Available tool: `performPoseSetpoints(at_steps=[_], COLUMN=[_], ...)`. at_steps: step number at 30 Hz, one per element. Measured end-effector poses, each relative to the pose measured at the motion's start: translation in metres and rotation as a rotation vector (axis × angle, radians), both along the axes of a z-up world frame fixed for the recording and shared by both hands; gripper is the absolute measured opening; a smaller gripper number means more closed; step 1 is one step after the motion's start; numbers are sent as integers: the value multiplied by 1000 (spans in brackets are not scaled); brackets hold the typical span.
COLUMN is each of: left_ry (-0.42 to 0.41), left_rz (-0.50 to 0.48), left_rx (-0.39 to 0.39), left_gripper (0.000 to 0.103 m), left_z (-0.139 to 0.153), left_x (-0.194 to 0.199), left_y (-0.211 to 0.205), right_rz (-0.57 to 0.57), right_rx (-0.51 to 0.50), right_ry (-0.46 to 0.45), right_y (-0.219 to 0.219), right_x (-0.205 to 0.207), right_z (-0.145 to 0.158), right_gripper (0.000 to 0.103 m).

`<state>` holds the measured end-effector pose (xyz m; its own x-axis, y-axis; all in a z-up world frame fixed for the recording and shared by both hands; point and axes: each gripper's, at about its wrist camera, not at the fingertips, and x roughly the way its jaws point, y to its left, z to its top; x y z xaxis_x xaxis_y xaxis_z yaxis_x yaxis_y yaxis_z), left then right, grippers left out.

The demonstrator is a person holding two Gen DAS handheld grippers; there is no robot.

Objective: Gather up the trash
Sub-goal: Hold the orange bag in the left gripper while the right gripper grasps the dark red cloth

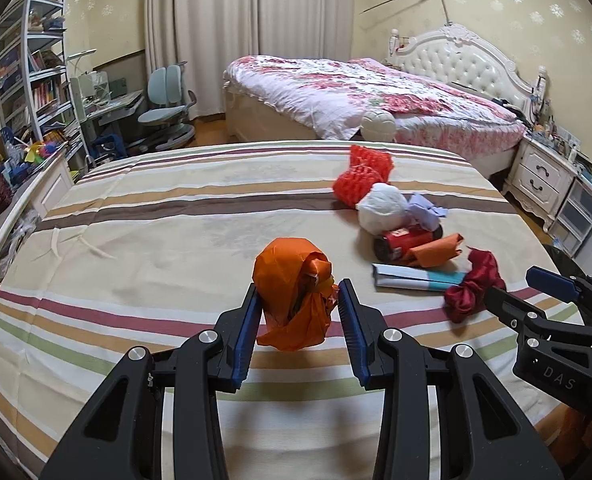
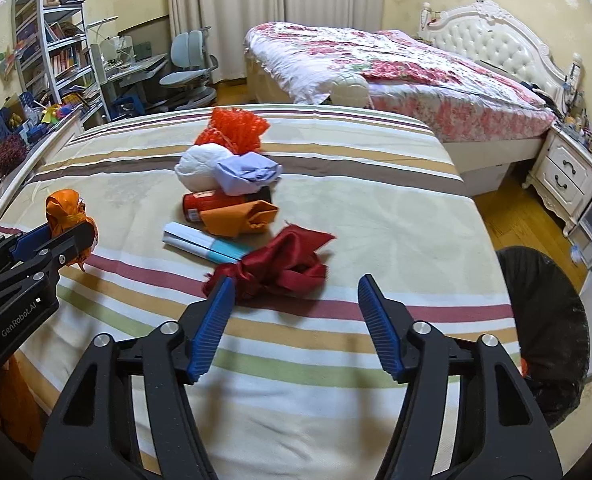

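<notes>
My left gripper is shut on a crumpled orange plastic bag and holds it above the striped bed cover; the bag also shows in the right wrist view. My right gripper is open, just in front of a dark red cloth, its left pad touching the cloth's edge. Behind the cloth lie a white and blue box, an orange wrapper, a red can, a white wad, a lilac wad and orange-red netting.
A black-lined trash bin stands on the floor right of the bed. A second bed with a floral cover, a white nightstand, a desk chair and shelves lie beyond.
</notes>
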<state>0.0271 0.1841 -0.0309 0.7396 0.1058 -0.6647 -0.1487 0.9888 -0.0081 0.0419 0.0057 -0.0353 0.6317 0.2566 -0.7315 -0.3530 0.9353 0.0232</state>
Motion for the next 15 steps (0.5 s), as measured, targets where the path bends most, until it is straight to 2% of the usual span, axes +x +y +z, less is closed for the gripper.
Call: performPoseSetpoints(at_steps=[5,10,15], left_ry=[6,15,24], left_rz=[12,9,6], left_rx=[-5,-13,-14], left_gripper=[39,39,39], left_z=[-3,-6,-9], left_x=[1,2,4], left_y=[6,6,5], right_rz=[-4,-13,-29], right_rx=[21,-24,-34], right_ry=[8,30,30], right_y=[12,19,6], right_x=[7,14,9], right_z=[1,-8,-11], right_gripper=[70,70,71])
